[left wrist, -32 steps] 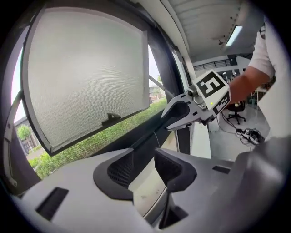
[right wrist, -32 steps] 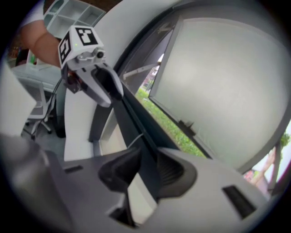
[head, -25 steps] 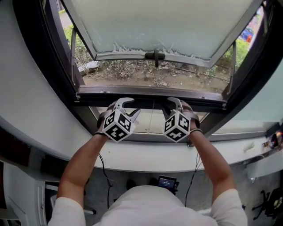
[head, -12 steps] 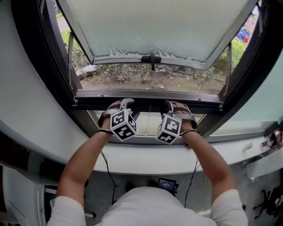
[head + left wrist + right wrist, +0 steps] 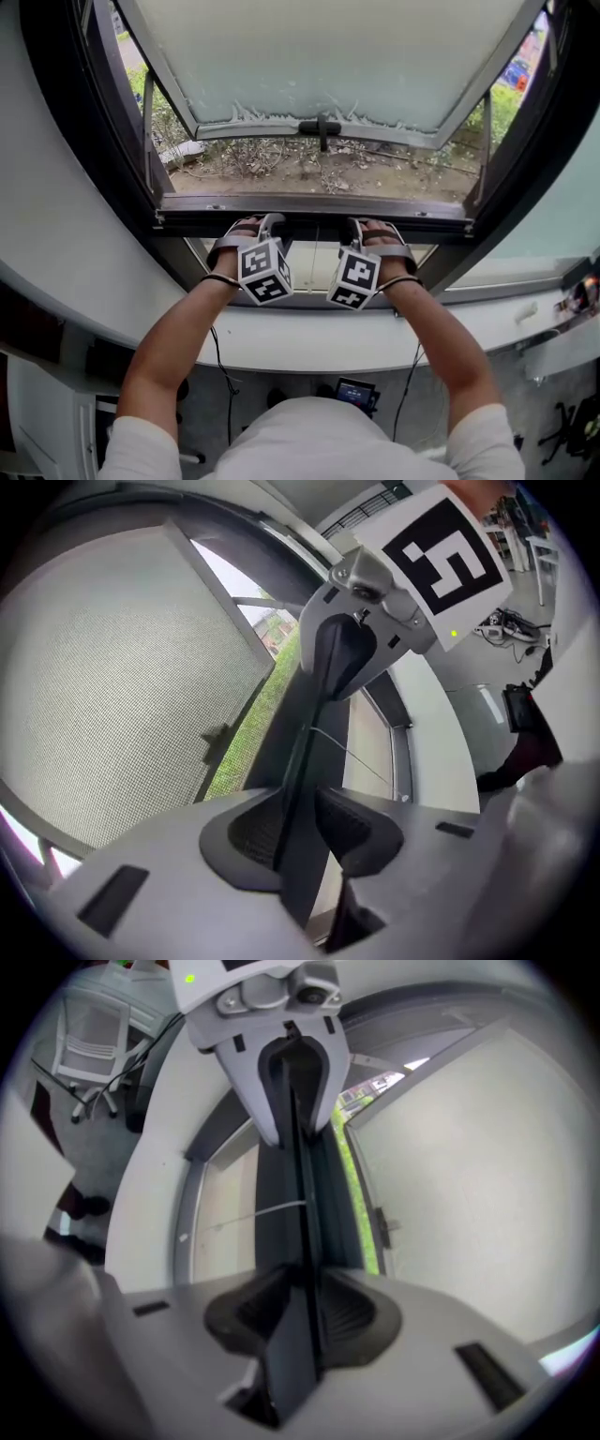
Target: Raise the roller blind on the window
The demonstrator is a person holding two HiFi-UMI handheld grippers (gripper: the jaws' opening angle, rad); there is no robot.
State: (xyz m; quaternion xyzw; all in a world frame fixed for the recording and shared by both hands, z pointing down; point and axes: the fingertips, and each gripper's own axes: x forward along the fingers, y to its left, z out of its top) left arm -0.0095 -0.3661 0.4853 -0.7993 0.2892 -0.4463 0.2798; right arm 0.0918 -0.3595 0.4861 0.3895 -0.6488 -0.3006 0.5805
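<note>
**A:** What's out front?

**B:** A window. Its frosted sash [image 5: 328, 56] tilts outward over scrubby ground [image 5: 281, 164], with a white sill [image 5: 309, 342] below. In the head view the blind's dark bar [image 5: 314, 225] runs across the foot of the opening. The left gripper [image 5: 270, 223] and right gripper [image 5: 354, 225] sit on it side by side, near its middle.

**A:** And the left gripper view?

**B:** Its jaws have just been closing. The bar stands between them and both pads press it. The right gripper holds farther along the same bar.

**A:** The right gripper view?

**B:** The jaws are only as wide as the bar and clamped on it. A thin cord [image 5: 272, 1211] crosses behind.
</note>
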